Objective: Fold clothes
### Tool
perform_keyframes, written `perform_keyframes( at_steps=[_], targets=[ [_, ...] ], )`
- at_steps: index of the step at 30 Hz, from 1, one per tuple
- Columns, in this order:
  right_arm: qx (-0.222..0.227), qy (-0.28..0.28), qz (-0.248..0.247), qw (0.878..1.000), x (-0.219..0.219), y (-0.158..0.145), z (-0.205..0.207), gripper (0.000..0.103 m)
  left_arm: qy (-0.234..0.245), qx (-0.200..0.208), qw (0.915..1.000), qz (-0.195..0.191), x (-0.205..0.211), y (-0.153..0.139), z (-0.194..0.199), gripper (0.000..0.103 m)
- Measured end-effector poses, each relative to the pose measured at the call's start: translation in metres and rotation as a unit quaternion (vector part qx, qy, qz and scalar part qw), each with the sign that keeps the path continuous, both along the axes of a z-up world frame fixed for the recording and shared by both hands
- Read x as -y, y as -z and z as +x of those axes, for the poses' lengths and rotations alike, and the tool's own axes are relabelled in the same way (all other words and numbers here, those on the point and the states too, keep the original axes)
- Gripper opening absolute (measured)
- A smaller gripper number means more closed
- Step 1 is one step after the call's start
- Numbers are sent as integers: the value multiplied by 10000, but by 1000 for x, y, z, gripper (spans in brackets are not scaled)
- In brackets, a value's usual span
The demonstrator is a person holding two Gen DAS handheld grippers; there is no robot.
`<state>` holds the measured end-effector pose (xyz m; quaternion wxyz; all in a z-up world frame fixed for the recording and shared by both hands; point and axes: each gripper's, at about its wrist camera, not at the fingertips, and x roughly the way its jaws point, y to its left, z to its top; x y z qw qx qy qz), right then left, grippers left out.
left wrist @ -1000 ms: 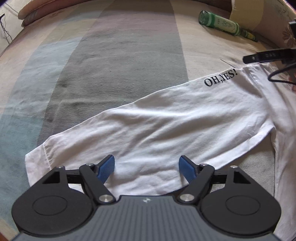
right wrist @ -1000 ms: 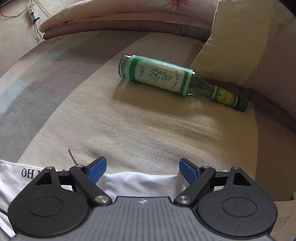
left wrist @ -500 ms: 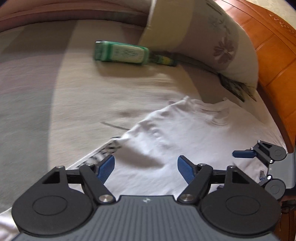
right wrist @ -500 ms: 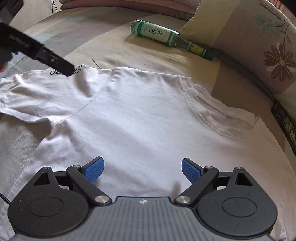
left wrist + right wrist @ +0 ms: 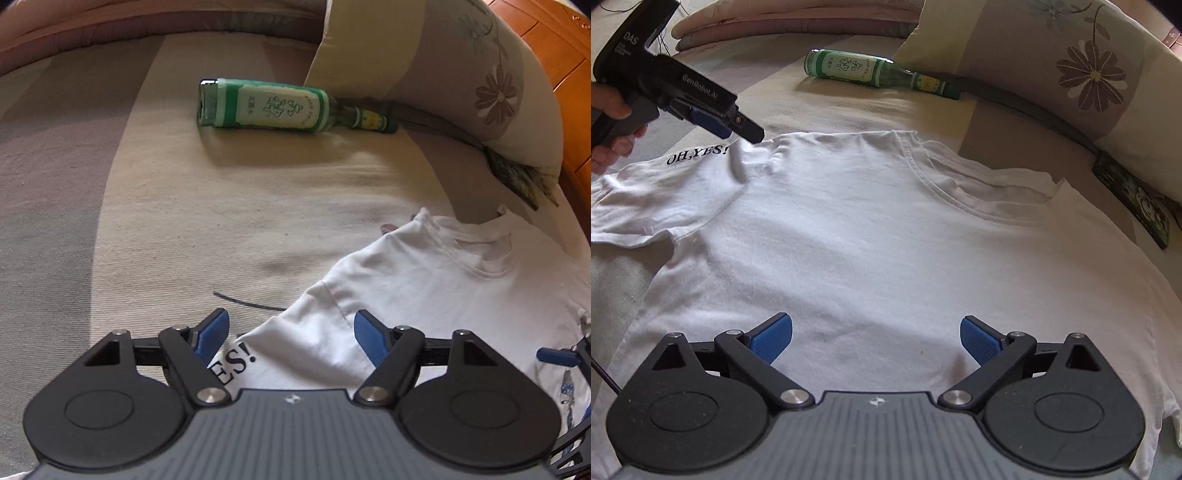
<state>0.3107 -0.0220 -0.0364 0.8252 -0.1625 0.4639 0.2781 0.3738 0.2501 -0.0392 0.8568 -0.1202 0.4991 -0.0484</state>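
Opening right gripper (image 5: 875,338) over white T-shirt (image 5: 871,243), nothing held.

We count one white T-shirt (image 5: 871,236), one green glass bottle (image 5: 864,69), one floral pillow (image 5: 1071,70), and two grippers: left gripper (image 5: 290,332), right gripper (image 5: 875,338).

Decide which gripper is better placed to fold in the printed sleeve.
Probably left: the left gripper hovers open right over the white cotton T-shirt's "OH,YES!" sleeve; the right gripper, jaws opening, hangs over the chest.
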Motion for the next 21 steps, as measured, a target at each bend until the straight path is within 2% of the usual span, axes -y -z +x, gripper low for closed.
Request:
perform_keyframes(
  at_steps=[4,6,9,10,12,15,17,21],
  targets=[
    [-97,-180,-67,9998,6,3,-10,103,418,69,9987,-277,28,-7,-10,76],
    [-156,-262,-104,9995,6,7,-13,103,581,11,9981,-220,40,-1,-11,77],
    [-243,-344,-110,9991,6,12,-14,103,332,-155,9992,183,37,15,-5,75],
    [-230,-399,-135,9988,6,13,-14,103,171,-150,9992,316,30,16,-4,72],
    [-203,-481,-141,9985,8,14,-15,103,-69,-61,9987,503,23,9,-4,73],
    [-182,-530,-67,9984,11,16,-15,103,-7,154,9972,727,28,-10,-19,74],
    [-166,-566,-53,9982,12,16,-15,103,202,225,9951,944,41,-15,-37,74],
    [-148,-614,-76,9980,10,17,-15,103,263,334,9867,1567,67,-10,-78,75]
  ],
)
